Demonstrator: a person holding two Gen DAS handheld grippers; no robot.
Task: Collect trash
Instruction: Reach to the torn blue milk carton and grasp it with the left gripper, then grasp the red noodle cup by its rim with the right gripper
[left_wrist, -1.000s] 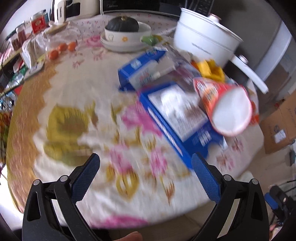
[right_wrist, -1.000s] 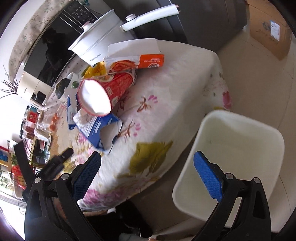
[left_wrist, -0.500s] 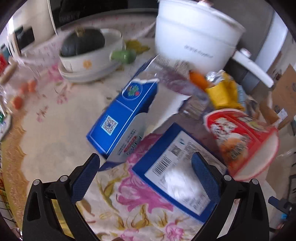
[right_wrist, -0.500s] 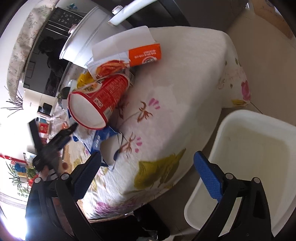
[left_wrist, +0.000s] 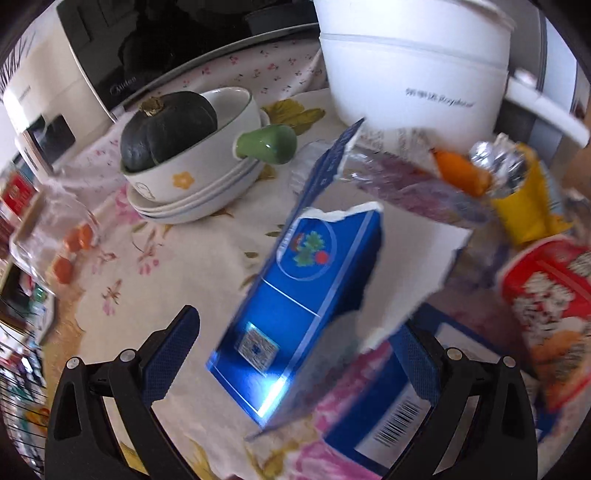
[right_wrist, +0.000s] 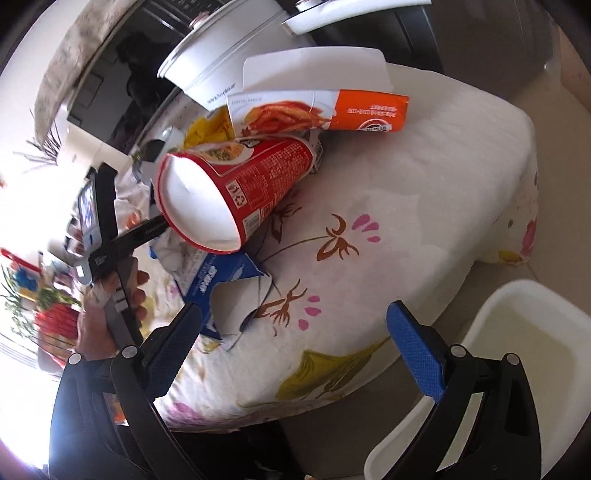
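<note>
Trash: torn blue carton (left_wrist: 295, 314), glossy cardboard with a ragged white torn edge, lies on the bench between the spread fingers of the left gripper (left_wrist: 295, 354), slightly ahead of the tips; no contact visible.
Left gripper: jaws wide apart, nothing pinched; blue textured pads (left_wrist: 170, 354) on black frames.
Second blue box (left_wrist: 388, 417): flat, barcode label up, under and beside the right fingertip of the left gripper.
Red noodle cup (right_wrist: 236, 192): paper, tapered cylinder, on its side, white inside facing the right-wrist camera; ahead and left of the right gripper (right_wrist: 295, 343), well apart from it. In the left view it sits far right of the fingers (left_wrist: 546, 302).
Orange-and-white carton (right_wrist: 321, 110): flattened cardboard, behind the cup, far ahead of the right gripper.
Yellow wrapper (left_wrist: 517, 206): crinkled, foil lining, ahead-right of the left gripper.
Right gripper: jaws spread, empty, held off the bench edge.
White bin (right_wrist: 498, 369): smooth plastic, rounded rectangle, on the floor below the right finger of the right gripper.
Bench (right_wrist: 424, 192): covered by white floral cloth, soft with rounded corners.
White pot (left_wrist: 413, 62): smooth, long handle, far ahead of the left gripper.
Bowl (left_wrist: 207, 147): ceramic, stacked on plates, holds a dark green ribbed squash (left_wrist: 166, 129); ahead-left of the left gripper.
</note>
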